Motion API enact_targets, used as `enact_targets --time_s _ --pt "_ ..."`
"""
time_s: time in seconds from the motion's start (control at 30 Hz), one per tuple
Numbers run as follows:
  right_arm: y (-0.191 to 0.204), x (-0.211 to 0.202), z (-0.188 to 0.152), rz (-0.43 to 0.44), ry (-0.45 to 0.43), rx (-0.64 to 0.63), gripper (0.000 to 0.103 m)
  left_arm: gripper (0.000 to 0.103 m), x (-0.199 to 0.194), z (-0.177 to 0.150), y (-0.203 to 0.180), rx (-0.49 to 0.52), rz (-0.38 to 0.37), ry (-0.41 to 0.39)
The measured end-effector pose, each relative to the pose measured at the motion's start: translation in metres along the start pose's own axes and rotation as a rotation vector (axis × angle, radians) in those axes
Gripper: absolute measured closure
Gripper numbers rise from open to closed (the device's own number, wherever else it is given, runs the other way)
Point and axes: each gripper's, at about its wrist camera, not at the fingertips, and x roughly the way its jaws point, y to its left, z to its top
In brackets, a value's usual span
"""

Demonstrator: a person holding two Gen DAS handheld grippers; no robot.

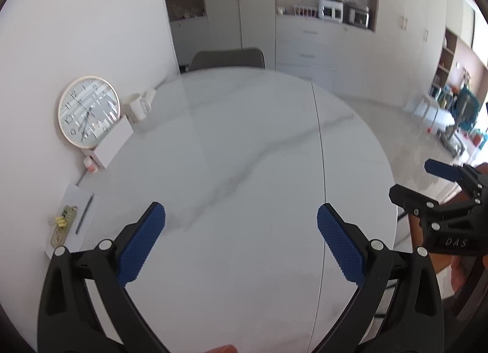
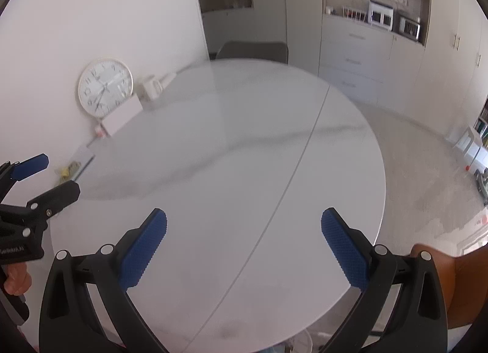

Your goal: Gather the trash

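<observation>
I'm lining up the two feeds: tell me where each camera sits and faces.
Left wrist: on the left gripper, tilted down over the round white marble table; open blue-padded fingers, right gripper at right.
Right wrist: on the right gripper, same downward tilt; a hand at left.
Shared: gold-rimmed round wall clock, grey chair.

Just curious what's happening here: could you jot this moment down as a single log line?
left gripper: jaws open, empty | right gripper: jaws open, empty | table: no trash in middle | clock: leaning on wall

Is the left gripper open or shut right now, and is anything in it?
Open and empty. The left gripper has its blue pads far apart, with only bare marble table showing between them.
</observation>
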Motion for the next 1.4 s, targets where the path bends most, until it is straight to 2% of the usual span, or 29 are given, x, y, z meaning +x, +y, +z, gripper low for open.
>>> enact_targets --time_s 0.1,0.33,0.5,0.6,0.77,1.4 --pt "0.002 -0.017 0.02 -0.005 -0.055 -0.011 0.002 0.007 -0.017 0.024 0.004 -0.007 0.026 -0.076" --pt "0.005 -0.084 0.08 -0.019 -0.263 -0.038 0.002 0.007 -0.08 0.086 0.003 -0.043 0.088 -0.288" --pt "0.007 -0.122 0.107 -0.013 -0.355 -0.059 0.002 0.007 -0.116 0.103 -0.003 -0.08 0.16 -0.382" --pt "0.008 -0.135 0.111 0.007 -0.384 -0.058 0.002 0.007 -0.123 0.105 -0.011 -0.072 0.201 -0.393" --pt "0.009 -0.135 0.108 0.033 -0.372 -0.052 0.002 0.007 -0.12 0.103 -0.018 -0.064 0.209 -0.366" --pt "-0.002 -0.133 0.097 0.042 -0.347 -0.029 0.002 0.007 -0.108 0.101 -0.017 -0.098 0.196 -0.325"
